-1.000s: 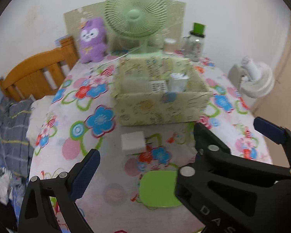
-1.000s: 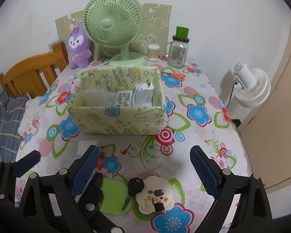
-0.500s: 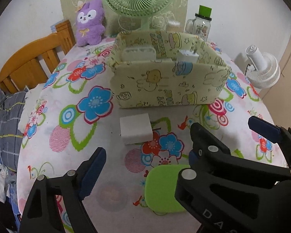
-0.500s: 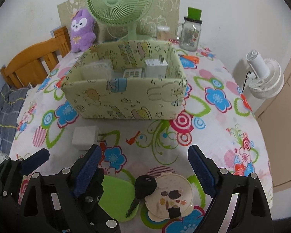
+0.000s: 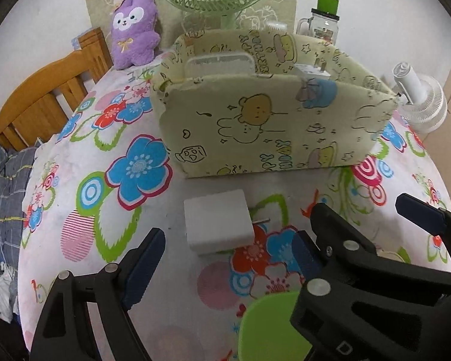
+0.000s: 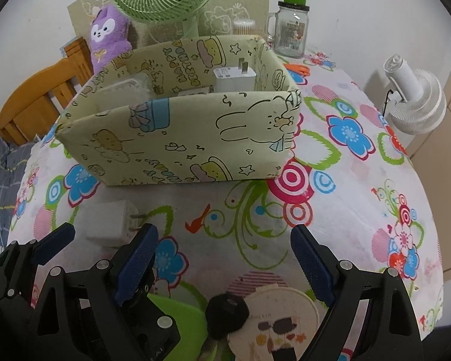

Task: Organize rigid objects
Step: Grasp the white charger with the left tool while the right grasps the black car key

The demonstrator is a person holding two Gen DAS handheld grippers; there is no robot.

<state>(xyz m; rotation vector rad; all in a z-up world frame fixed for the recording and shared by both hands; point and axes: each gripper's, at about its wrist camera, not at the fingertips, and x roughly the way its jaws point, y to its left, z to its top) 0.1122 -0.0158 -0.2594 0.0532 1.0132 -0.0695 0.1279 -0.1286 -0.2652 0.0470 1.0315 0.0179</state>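
With both grippers' fingers wide and empty, the left gripper risks nudging the white charger against the right gripper crowding beside it.

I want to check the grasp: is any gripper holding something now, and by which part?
Nothing is held. The left gripper is open above the white charger, not touching it. The right gripper is open over bare tablecloth.

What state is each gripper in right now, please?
Left gripper: open, holding nothing; white charger lies just ahead of it.
Right gripper: open, holding nothing.
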